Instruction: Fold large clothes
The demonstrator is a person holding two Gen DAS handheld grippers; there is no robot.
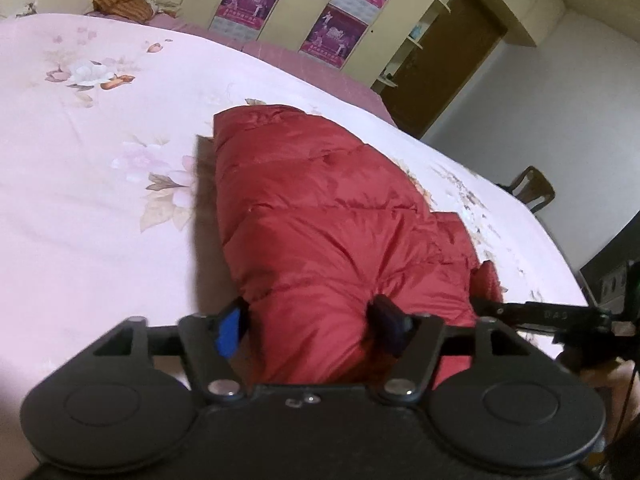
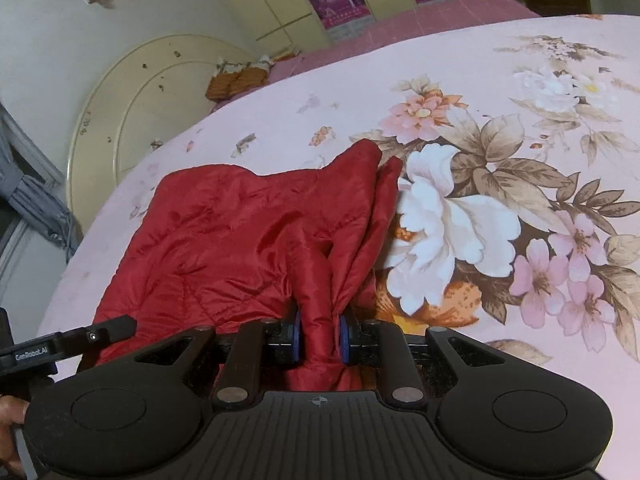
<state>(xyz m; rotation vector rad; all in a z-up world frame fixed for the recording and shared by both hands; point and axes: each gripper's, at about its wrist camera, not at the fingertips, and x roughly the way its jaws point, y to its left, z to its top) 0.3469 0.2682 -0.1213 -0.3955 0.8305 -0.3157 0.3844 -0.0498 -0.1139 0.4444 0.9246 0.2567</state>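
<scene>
A red quilted puffer jacket (image 1: 320,220) lies folded on a pink floral bedspread (image 1: 100,160). My left gripper (image 1: 312,324) has its fingers wide apart around the jacket's near end, which bulges between them. My right gripper (image 2: 320,338) is shut on a bunched fold of the red jacket (image 2: 240,232), with blue pads (image 2: 297,336) pressing it from both sides. The rest of the jacket spreads away to the left on the bedspread (image 2: 480,80). The other gripper's finger shows in the right wrist view at the left edge (image 2: 80,334).
A wardrobe with purple posters (image 1: 340,36) stands beyond the bed. A brown door (image 1: 448,64) and a wooden chair (image 1: 534,188) are to the right. A round cream headboard (image 2: 140,112) and brown pillows (image 2: 236,80) are at the bed's far end.
</scene>
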